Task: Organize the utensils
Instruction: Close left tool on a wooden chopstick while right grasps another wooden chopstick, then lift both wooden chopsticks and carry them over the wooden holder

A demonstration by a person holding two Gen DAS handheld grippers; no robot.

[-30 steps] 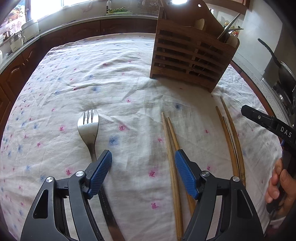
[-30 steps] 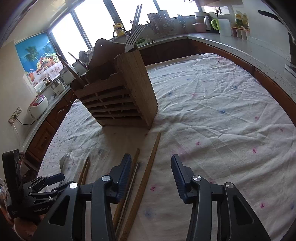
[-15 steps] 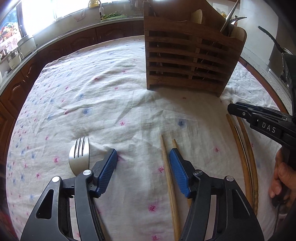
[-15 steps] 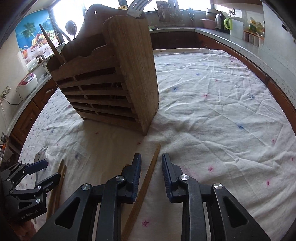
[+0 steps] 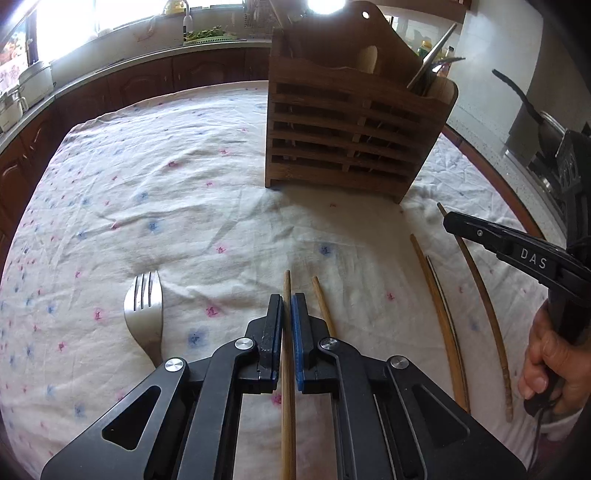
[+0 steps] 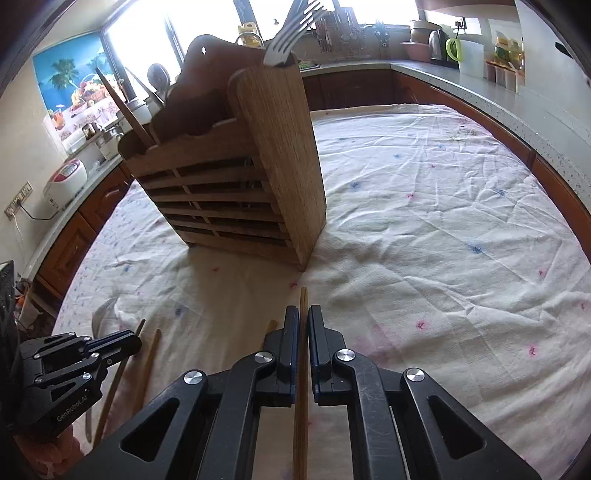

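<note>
My left gripper [image 5: 287, 306] has just closed on a chopstick [image 5: 288, 369] at lower centre, my right gripper [image 6: 303, 317] likewise on another chopstick [image 6: 302, 387]. A fork [image 5: 144, 314] lies lower left on the cloth [image 5: 184, 192]; farther up stands the wooden holder [image 5: 351, 133].

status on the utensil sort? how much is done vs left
Done: a metal fork and some sticks already stand in the slatted wooden holder. In hand: left gripper and right gripper each clamp one wooden chopstick. Left: silver fork and other chopsticks on the cloth.
</note>
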